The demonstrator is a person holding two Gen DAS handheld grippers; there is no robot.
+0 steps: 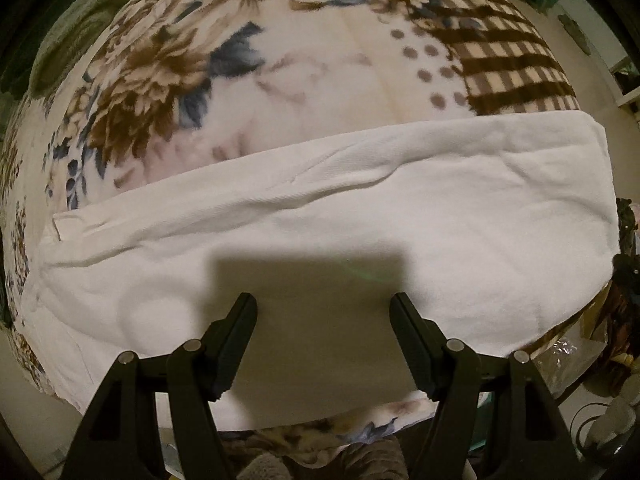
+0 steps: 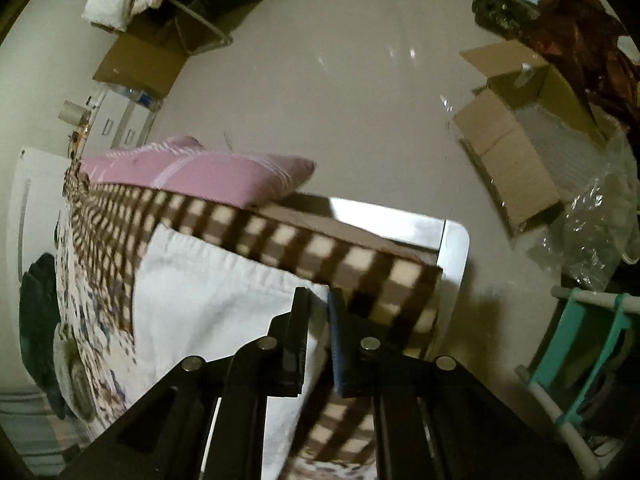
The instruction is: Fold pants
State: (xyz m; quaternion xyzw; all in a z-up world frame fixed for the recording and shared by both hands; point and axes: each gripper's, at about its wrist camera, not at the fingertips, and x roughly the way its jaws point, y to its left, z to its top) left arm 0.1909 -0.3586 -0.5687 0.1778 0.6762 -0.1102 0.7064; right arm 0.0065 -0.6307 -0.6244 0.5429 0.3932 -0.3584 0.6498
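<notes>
The white pants (image 1: pixel 320 216) lie flat in a long band across a floral and checked blanket (image 1: pixel 280 64). My left gripper (image 1: pixel 323 304) is open and empty, its fingers hovering over the near edge of the pants at mid-length. In the right wrist view the pants (image 2: pixel 208 300) reach the blanket's checked border (image 2: pixel 360 268). My right gripper (image 2: pixel 319 300) is nearly closed, its jaws pinching the corner edge of the white pants at the right end.
A pink pillow (image 2: pixel 208 176) lies at the far end of the blanket. A metal frame corner (image 2: pixel 452 252) sticks out past the blanket. Open cardboard boxes (image 2: pixel 520 148) and clear plastic wrap (image 2: pixel 592 220) sit on the floor. A teal rack (image 2: pixel 580 360) stands at right.
</notes>
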